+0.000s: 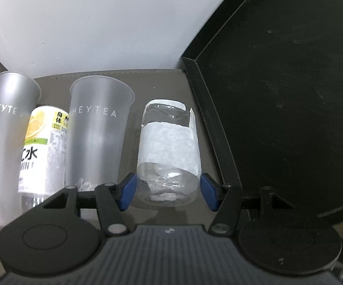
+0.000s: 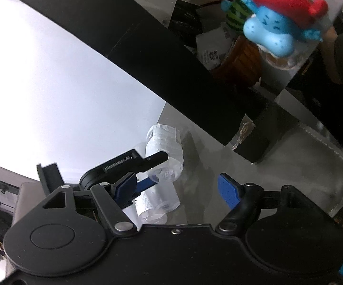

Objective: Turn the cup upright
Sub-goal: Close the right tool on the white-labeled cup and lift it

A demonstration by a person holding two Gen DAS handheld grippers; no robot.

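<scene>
Blue pads of the left gripper flank the base of a clear cup wrapped in white tape, jaws wide, contact unclear. Cup stands mouth-up on the desk beside a frosted cup. Right gripper hangs wide apart, holding nothing.

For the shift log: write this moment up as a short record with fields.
target: clear cup with a white paper band
target pose: seems upright, mouth at top
left gripper: open, blue pads either side of the cup's base, gaps visible
right gripper: open, empty, off to the side
neighbours: two frosted HEYTEA cups upright, a labelled bottle between them
right of cup: black tray
surface: grey mat
</scene>
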